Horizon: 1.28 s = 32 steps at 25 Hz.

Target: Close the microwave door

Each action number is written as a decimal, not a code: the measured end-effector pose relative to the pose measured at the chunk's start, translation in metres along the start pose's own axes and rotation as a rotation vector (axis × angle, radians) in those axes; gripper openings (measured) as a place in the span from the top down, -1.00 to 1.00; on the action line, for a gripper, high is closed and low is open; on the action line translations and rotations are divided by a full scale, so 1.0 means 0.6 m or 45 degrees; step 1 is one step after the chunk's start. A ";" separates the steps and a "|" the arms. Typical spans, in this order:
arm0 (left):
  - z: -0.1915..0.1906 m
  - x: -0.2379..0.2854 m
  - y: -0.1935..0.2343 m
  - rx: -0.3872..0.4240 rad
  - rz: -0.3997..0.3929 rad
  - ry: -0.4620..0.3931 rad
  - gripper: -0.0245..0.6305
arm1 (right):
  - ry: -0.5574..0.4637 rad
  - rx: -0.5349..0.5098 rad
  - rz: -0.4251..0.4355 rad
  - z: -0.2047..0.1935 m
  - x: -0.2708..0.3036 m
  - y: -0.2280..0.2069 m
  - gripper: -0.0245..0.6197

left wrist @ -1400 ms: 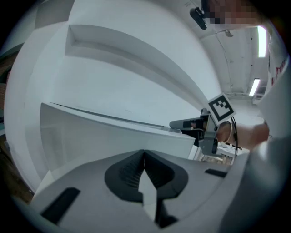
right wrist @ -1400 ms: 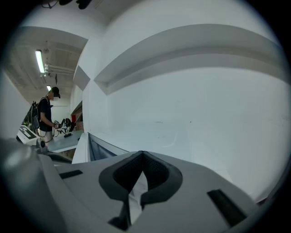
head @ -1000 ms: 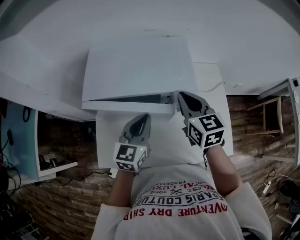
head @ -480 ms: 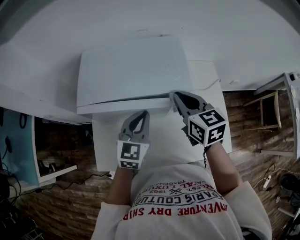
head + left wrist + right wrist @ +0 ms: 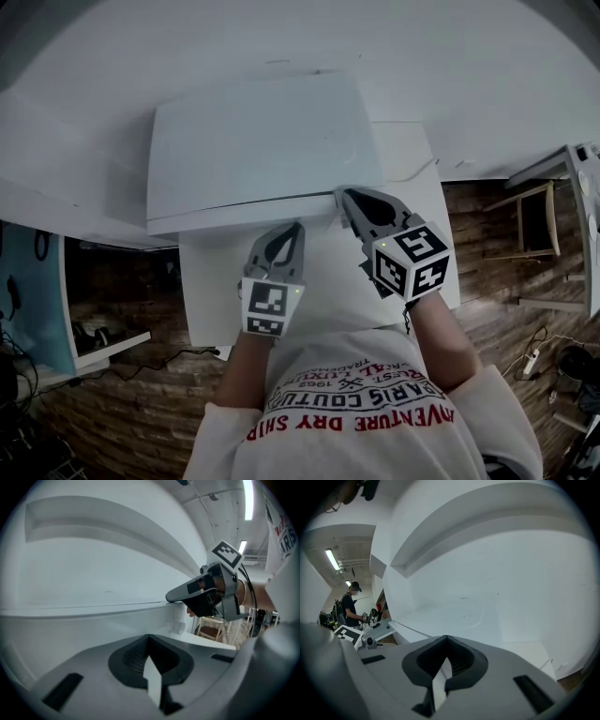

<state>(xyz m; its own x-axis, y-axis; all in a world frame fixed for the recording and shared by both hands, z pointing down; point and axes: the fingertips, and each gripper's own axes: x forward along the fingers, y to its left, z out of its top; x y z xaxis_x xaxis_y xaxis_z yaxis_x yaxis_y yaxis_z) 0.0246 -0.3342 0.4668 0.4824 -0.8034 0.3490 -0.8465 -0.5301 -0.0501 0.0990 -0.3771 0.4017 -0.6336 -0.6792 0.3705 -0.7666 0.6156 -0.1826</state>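
From above in the head view, a white microwave (image 5: 262,141) stands on a white table (image 5: 328,281). Its door (image 5: 244,217) lies flush along the front, with no dark gap. My right gripper (image 5: 349,199) is shut, and its tip rests against the door's right front corner. My left gripper (image 5: 289,232) is shut and empty, just in front of the door's middle, apart from it. In the left gripper view the right gripper (image 5: 168,598) touches the microwave (image 5: 93,620) at its edge. The right gripper view shows only white microwave surfaces (image 5: 454,611) beyond its jaws.
A wooden chair (image 5: 539,225) stands to the right of the table on the wood floor. A blue-fronted cabinet (image 5: 37,281) and cables (image 5: 141,361) lie to the left. The white wall is close behind the microwave. A person (image 5: 350,603) stands far off at a bench.
A dark gap showed at the door's front a second ago and it is gone now. The right gripper has pushed in with the door. The left gripper has edged slightly forward.
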 end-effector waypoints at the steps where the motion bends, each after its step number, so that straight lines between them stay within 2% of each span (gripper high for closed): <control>1: -0.001 0.003 -0.003 -0.001 -0.011 0.001 0.91 | -0.001 -0.001 -0.001 0.000 0.000 -0.001 0.89; 5: 0.002 0.015 -0.006 0.031 -0.001 0.004 0.91 | -0.003 -0.004 -0.003 0.000 0.002 -0.002 0.89; 11: 0.005 0.029 -0.014 -0.065 -0.067 0.026 0.91 | -0.002 -0.001 0.001 0.000 0.000 -0.001 0.89; 14: 0.005 0.028 -0.014 -0.048 -0.031 0.016 0.91 | -0.007 -0.007 0.000 0.001 0.001 0.000 0.89; 19: 0.022 0.015 -0.007 -0.202 0.026 -0.023 0.91 | -0.012 -0.009 0.003 -0.001 -0.003 -0.001 0.89; 23: 0.040 -0.018 -0.001 -0.204 0.060 -0.055 0.91 | -0.041 -0.070 -0.044 -0.001 -0.010 0.001 0.89; 27: 0.055 -0.055 0.005 -0.181 0.086 -0.098 0.91 | -0.128 -0.077 -0.074 0.006 -0.034 0.011 0.89; 32: 0.101 -0.114 0.015 -0.150 0.134 -0.224 0.91 | -0.271 -0.083 -0.135 0.009 -0.072 0.036 0.89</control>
<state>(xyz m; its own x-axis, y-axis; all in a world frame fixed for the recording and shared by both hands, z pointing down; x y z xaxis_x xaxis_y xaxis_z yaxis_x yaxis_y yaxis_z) -0.0024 -0.3002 0.3858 0.4131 -0.8930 0.1788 -0.9097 -0.4138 0.0352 0.1093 -0.3366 0.3766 -0.5631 -0.8058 0.1831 -0.8259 0.5565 -0.0910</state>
